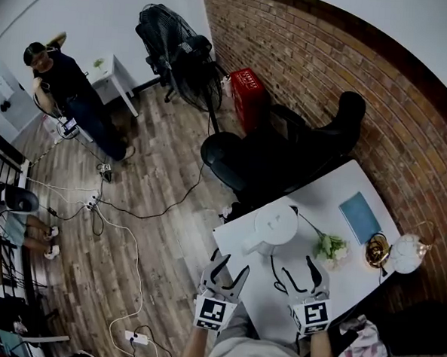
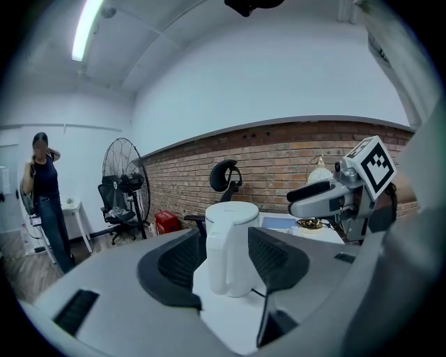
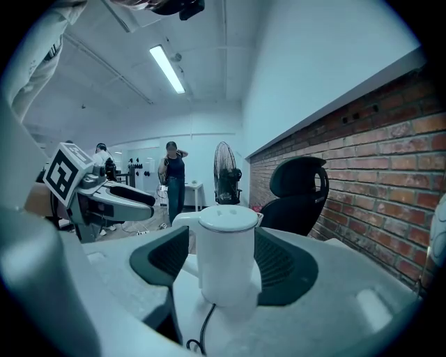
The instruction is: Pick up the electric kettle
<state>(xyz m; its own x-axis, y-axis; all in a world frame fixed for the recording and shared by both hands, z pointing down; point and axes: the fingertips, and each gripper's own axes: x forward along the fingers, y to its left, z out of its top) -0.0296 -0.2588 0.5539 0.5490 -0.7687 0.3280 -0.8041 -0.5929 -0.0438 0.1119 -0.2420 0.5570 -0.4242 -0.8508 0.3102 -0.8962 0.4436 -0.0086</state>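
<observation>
A white electric kettle [image 1: 275, 228] stands on its base near the left edge of the white table [image 1: 336, 190], handle toward me, with a black cord [image 1: 278, 279] trailing from it. My left gripper [image 1: 229, 271] hovers just short of the kettle at the table's near left corner, jaws apart and empty. My right gripper [image 1: 302, 273] is over the table, a little to the kettle's right, also open and holding nothing. The kettle [image 2: 230, 245] shows ahead between the jaws in the left gripper view. In the right gripper view the kettle [image 3: 224, 259] is likewise ahead, untouched.
White flowers [image 1: 330, 248], a blue pad [image 1: 359, 216], a gold dish [image 1: 377, 251] and a glass globe [image 1: 406, 253] lie on the table's right half. A black office chair [image 1: 285, 155] stands behind the table by the brick wall. Cables cross the wooden floor at left; a person [image 1: 66, 89] stands far off.
</observation>
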